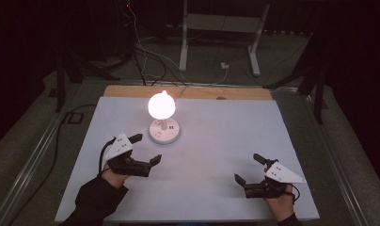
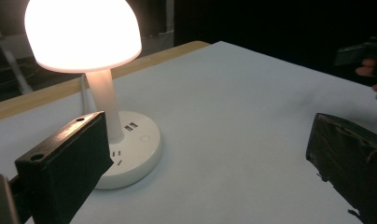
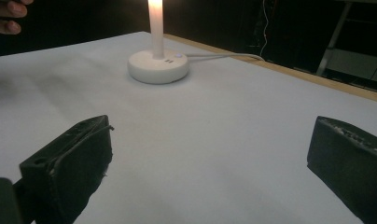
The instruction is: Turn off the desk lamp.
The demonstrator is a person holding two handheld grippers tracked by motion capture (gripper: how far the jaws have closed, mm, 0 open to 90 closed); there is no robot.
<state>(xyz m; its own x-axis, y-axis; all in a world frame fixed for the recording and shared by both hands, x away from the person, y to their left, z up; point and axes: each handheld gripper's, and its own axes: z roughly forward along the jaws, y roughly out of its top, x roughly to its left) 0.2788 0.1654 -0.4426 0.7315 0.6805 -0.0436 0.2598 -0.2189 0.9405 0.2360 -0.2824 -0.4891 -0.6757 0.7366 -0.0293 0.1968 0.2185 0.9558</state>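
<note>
A lit mushroom-shaped lamp (image 1: 162,106) stands on its round white base (image 1: 164,131) at the back middle of the white sheet; its dome glows brightly. In the left gripper view the lamp (image 2: 84,32) and its base (image 2: 135,149) sit close ahead at the left. My left gripper (image 1: 146,149) is open, just left and in front of the base, holding nothing. Near the front right my right gripper (image 1: 250,168) is open and empty too. The right gripper view has the lamp base (image 3: 157,66) farther off.
The white sheet (image 1: 216,141) covers a wooden table whose far edge (image 1: 188,92) shows. A white cord (image 3: 224,56) runs from the base off the back. Beyond lie cables and a white stand (image 1: 218,28) on a dark floor.
</note>
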